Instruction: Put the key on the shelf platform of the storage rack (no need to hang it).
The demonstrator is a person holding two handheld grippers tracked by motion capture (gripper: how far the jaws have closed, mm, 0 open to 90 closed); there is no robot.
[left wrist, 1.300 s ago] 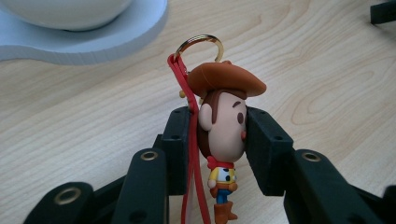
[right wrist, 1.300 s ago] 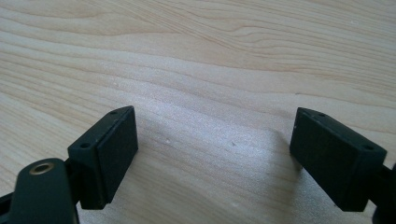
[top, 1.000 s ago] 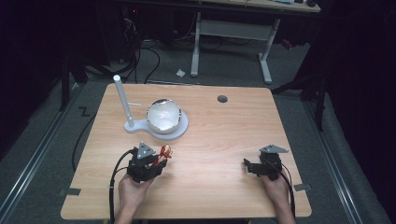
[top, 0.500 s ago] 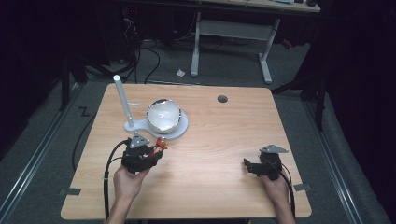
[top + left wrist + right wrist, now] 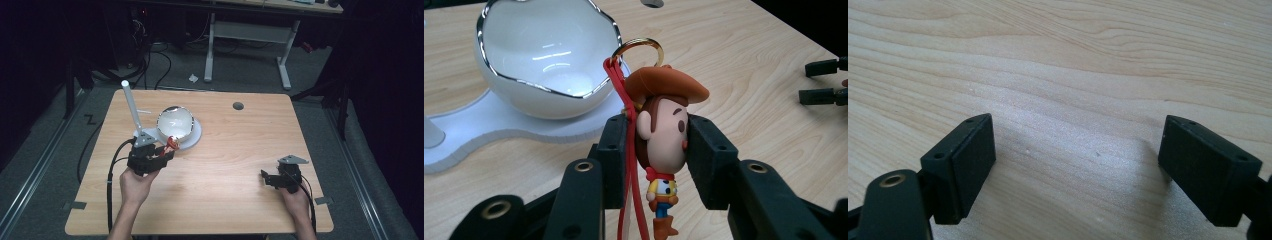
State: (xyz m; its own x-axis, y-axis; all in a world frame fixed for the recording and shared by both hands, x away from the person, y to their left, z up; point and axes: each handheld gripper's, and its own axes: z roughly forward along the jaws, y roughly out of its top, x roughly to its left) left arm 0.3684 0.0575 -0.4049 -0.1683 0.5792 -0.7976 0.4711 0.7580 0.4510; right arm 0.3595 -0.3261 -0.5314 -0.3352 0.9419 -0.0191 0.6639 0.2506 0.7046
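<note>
The counter (image 5: 215,165) carries one fixture: a white stand (image 5: 192,136) in its far-left quarter, with a glossy egg-shaped bowl (image 5: 175,123) seated on a flat base and a white post (image 5: 131,107) rising at the base's left end. The rest of the counter surface is bare wood.

My left gripper (image 5: 659,150) is just at the near edge of the stand's base. Its fingers (image 5: 616,150) are clamped on the head of a small cowboy keychain figure (image 5: 664,135), one pad on each side of the face. The figure hangs upright clear of the counter, with its gold ring (image 5: 639,47) and red strap (image 5: 626,125) rising above the hat. In the left gripper view the ring lines up with the bowl's silver rim, but I cannot tell whether it touches.

My right gripper (image 5: 1078,165) is near the counter's near-right corner, well apart from the stand. Its fingers (image 5: 965,160) are spread wide with nothing between them, low over bare wood.

Status, as judged:
1. Pick-up of the figure: complete; grip is secure on the head.
2. Transport to the stand: nearly complete.
3. Delivery to the stand, most likely into the bowl: not yet done.
4. Release of the figure: not yet done.
</note>
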